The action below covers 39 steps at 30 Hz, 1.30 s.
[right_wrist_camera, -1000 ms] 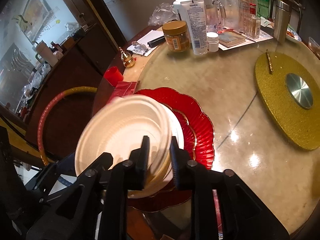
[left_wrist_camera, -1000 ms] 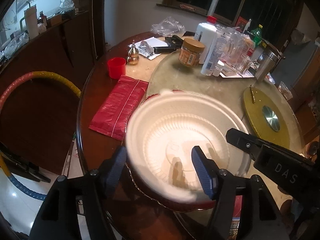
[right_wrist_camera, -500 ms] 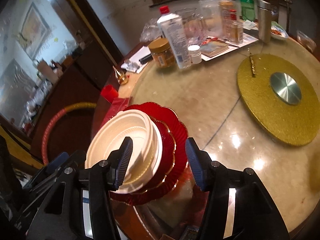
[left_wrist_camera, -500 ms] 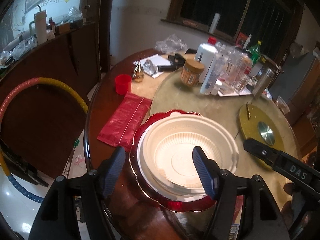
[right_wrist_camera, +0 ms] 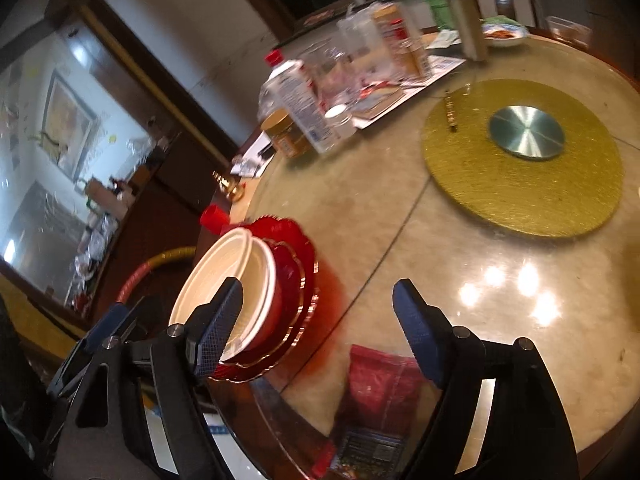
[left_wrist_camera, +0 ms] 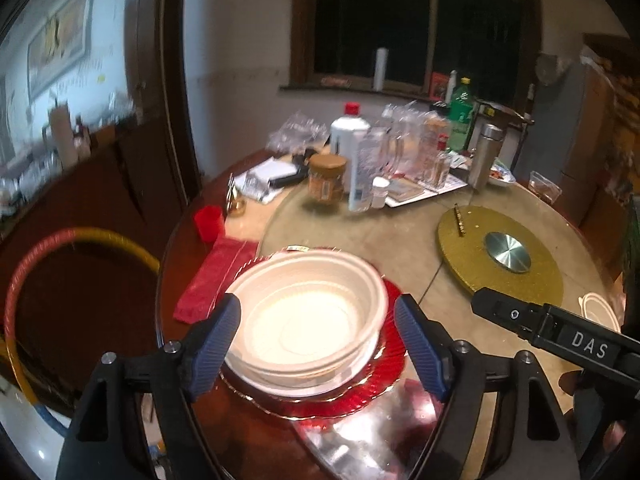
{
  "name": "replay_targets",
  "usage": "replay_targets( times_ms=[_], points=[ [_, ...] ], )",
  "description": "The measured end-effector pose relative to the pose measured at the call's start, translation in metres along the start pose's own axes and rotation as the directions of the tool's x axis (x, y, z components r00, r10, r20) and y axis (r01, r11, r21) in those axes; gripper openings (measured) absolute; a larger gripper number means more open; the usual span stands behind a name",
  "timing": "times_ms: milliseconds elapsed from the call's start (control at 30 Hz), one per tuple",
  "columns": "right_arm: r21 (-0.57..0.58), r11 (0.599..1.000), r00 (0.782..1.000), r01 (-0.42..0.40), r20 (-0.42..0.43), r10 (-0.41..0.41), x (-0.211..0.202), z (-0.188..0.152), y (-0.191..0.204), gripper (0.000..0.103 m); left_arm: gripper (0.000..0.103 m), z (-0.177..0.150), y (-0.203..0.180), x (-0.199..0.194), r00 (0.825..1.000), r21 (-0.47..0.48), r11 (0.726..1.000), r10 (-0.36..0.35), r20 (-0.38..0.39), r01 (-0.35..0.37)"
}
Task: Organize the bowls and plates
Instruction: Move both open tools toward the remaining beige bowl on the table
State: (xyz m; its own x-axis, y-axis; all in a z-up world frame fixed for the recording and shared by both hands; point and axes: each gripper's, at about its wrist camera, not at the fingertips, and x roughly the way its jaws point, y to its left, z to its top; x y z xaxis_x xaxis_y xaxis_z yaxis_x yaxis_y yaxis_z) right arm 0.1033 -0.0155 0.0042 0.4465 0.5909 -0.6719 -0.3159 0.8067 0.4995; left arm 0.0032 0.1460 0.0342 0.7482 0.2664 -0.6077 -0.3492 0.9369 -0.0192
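On the far side of the round marble tabletop [left_wrist_camera: 360,240] we see a crowd of bottles and jars, among them a white plastic bottle with a red cap [left_wrist_camera: 349,136] and an amber jar with a tan lid [left_wrist_camera: 327,178]. A gold glittery round mat with a steel disc at its centre [left_wrist_camera: 500,252] lies to the right, and a small red plastic cup [left_wrist_camera: 209,222] and a red foil packet [left_wrist_camera: 216,276] to the left. None of these stand between us and the dishes.

The stack of white disposable bowls [left_wrist_camera: 308,320] sits on scalloped red plates with gold rims [left_wrist_camera: 390,364] at the near edge. Our left gripper [left_wrist_camera: 320,344] frames the bowls, its jaws opening and the pads clear of the rims. Our right gripper [right_wrist_camera: 316,324] is also opening, empty, with the stack just to its left.
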Motion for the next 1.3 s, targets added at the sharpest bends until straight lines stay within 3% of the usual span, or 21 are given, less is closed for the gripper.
replay_targets(
  times_ms=[133, 233, 333, 433, 600, 933, 1200, 1300],
  points=[
    [0.009, 1.000, 0.999, 0.020, 0.035, -0.020, -0.017, -0.009, -0.020, 0.079, 0.082, -0.005, -0.024, -0.012, 0.998, 0.030, 0.999, -0.029, 0.047, 0.027],
    [0.044, 0.997, 0.996, 0.062, 0.057, -0.064, -0.030, -0.013, -0.045, 0.079, 0.082, -0.015, -0.062, -0.011, 0.994, 0.124, 0.986, -0.111, 0.020, 0.108],
    [0.103, 0.990, 0.991, 0.101, 0.078, -0.109, -0.045, -0.015, -0.072, 0.079, 0.082, -0.022, -0.088, -0.005, 0.982, 0.152, 0.971, -0.185, -0.022, 0.187],
    [0.142, 0.980, 0.984, 0.140, 0.088, -0.153, -0.058, -0.019, -0.092, 0.079, 0.082, -0.026, -0.104, 0.003, 0.976, 0.160, 0.962, -0.213, -0.051, 0.219],
    [0.187, 0.963, 0.970, 0.191, 0.111, -0.214, -0.074, -0.022, -0.117, 0.079, 0.082, -0.028, -0.115, 0.014, 0.973, 0.166, 0.959, -0.219, -0.073, 0.229],
    [0.215, 0.954, 0.961, 0.208, 0.137, -0.240, -0.090, -0.030, -0.136, 0.079, 0.082, -0.037, -0.133, 0.026, 0.971, 0.177, 0.958, -0.205, -0.123, 0.225],
    [0.246, 0.937, 0.933, 0.248, 0.201, -0.299, -0.126, -0.037, -0.157, 0.079, 0.082, -0.039, -0.172, 0.024, 0.961, 0.221, 0.939, -0.238, -0.142, 0.265],
    [0.272, 0.924, 0.917, 0.267, 0.222, -0.331, -0.145, -0.039, -0.172, 0.079, 0.082, -0.042, -0.191, 0.024, 0.949, 0.236, 0.924, -0.266, -0.167, 0.300]
  ],
)
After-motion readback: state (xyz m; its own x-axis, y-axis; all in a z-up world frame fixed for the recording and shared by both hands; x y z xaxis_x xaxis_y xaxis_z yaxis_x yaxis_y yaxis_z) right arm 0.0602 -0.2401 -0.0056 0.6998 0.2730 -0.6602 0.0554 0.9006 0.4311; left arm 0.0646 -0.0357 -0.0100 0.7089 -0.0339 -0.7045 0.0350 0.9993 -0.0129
